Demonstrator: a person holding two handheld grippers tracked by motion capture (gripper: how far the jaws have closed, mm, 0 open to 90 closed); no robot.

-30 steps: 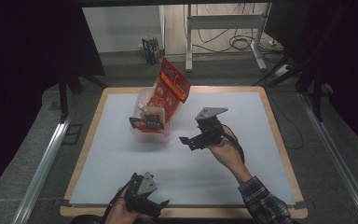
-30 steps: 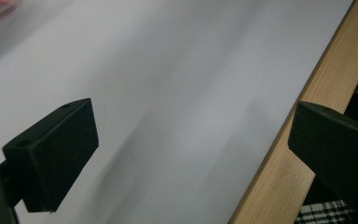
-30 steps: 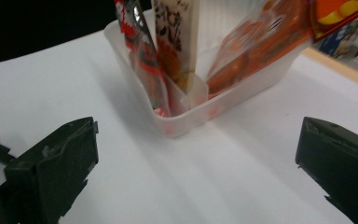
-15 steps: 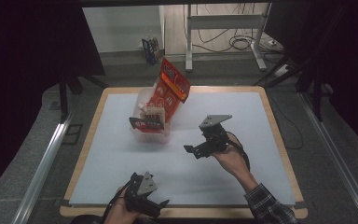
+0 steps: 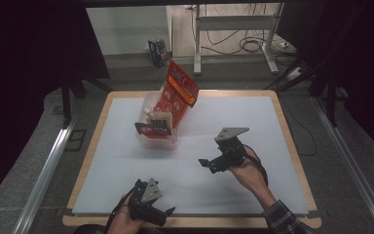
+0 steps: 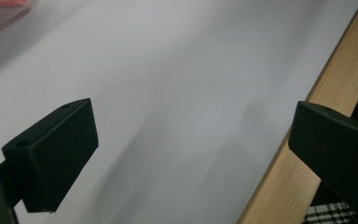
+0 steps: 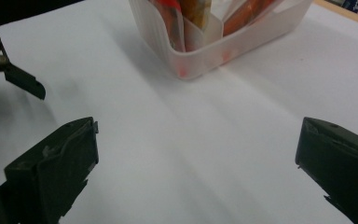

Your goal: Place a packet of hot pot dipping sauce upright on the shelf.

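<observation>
A clear plastic bin [image 5: 148, 139] stands on the white table top [image 5: 233, 117], left of centre toward the back. Snack packets are packed inside it, and a tall red bag [image 5: 180, 90] leans out of its far end. My right gripper [image 5: 210, 165] hovers right of and nearer than the bin, its jaws wide open and empty. In the right gripper view the bin [image 7: 214, 51] lies ahead of the open right gripper [image 7: 196, 140]. My left gripper [image 5: 163, 215] rests at the table's front edge. It is open too, with nothing between its jaws [image 6: 191, 135].
A wooden rim [image 5: 292, 146] frames the white top; part of it shows beside my left gripper as a wooden edge [image 6: 303, 126]. The other hand's gripper [image 7: 14, 70] shows at the upper left of the right gripper view. Metal rails run along both sides of the table.
My right gripper has drawn back from the bin toward the near right side of the table, still open. The left gripper and the bin have stayed put.
</observation>
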